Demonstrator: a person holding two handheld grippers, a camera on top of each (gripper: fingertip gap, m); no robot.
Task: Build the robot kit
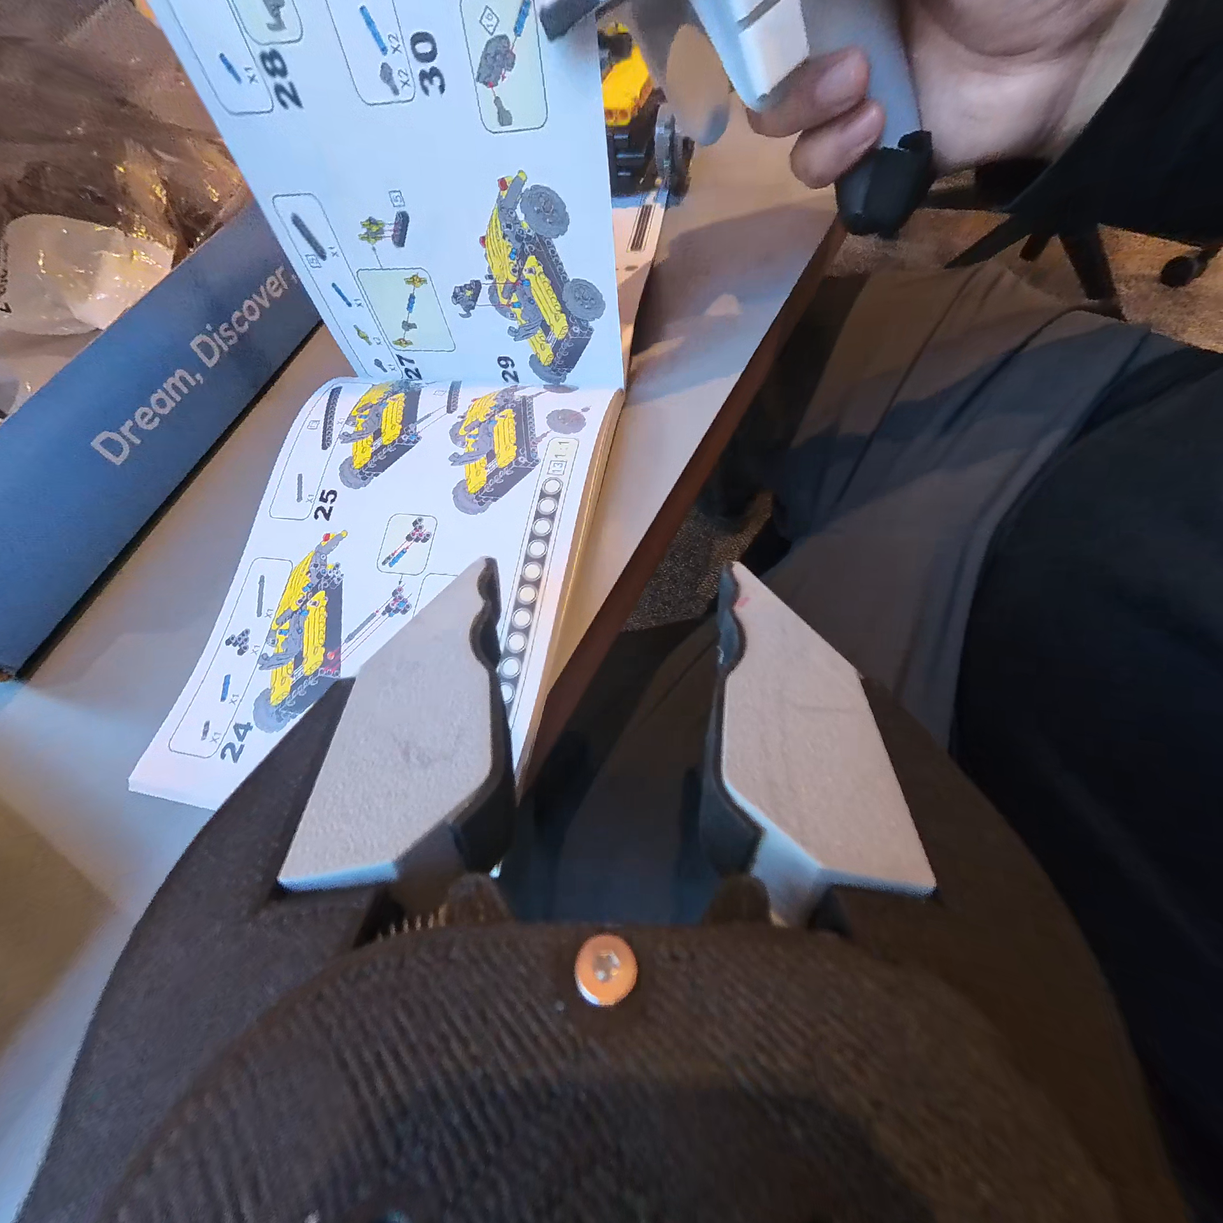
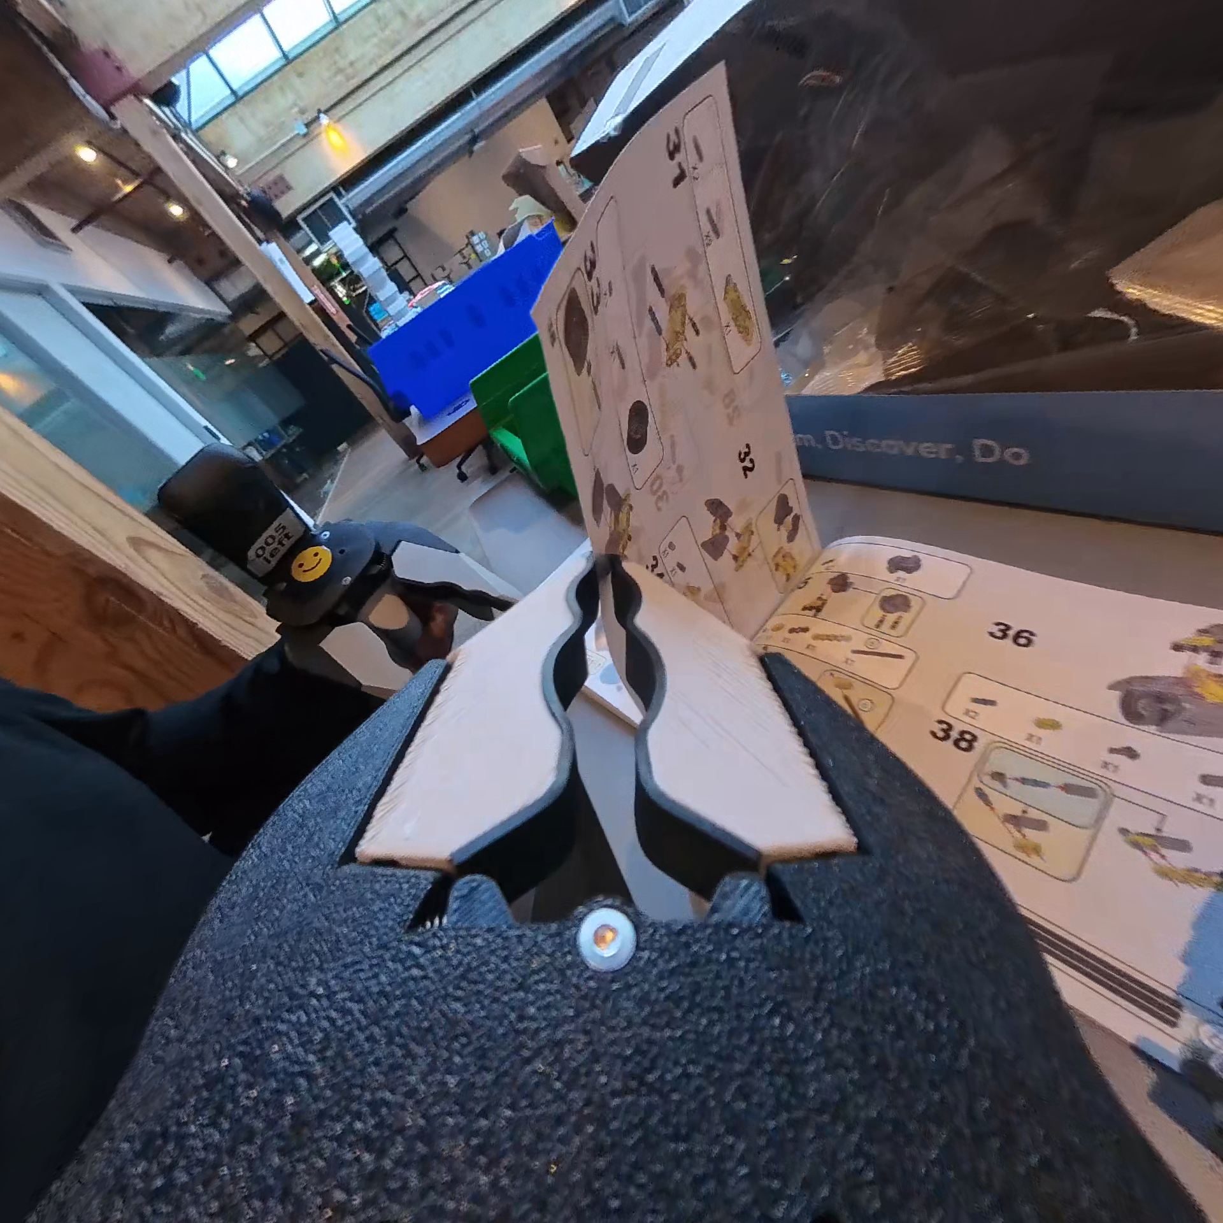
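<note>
- White page (image 2: pixel 668 370) of the building-instruction booklet (image 1: pixel 370 595) stands upright, pinched at its edge by the right gripper (image 2: pixel 603 562).
- Left gripper (image 1: pixel 605 582), spread and empty, hovers beside the booklet's flat pages.

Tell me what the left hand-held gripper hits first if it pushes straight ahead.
Probably the table's dark wooden edge beside the open white instruction booklet; the open left hand-held gripper straddles it, though depth is unclear.

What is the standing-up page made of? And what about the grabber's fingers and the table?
The page looks like thin matte paper: it curves, and print shows through from its other side. The right gripper, shut on that page, has fingers that look like pale hard plastic with fine ridges, edged in black, maybe rubber. The table looks smooth and grey, with a brown edge, possibly wood.
</note>
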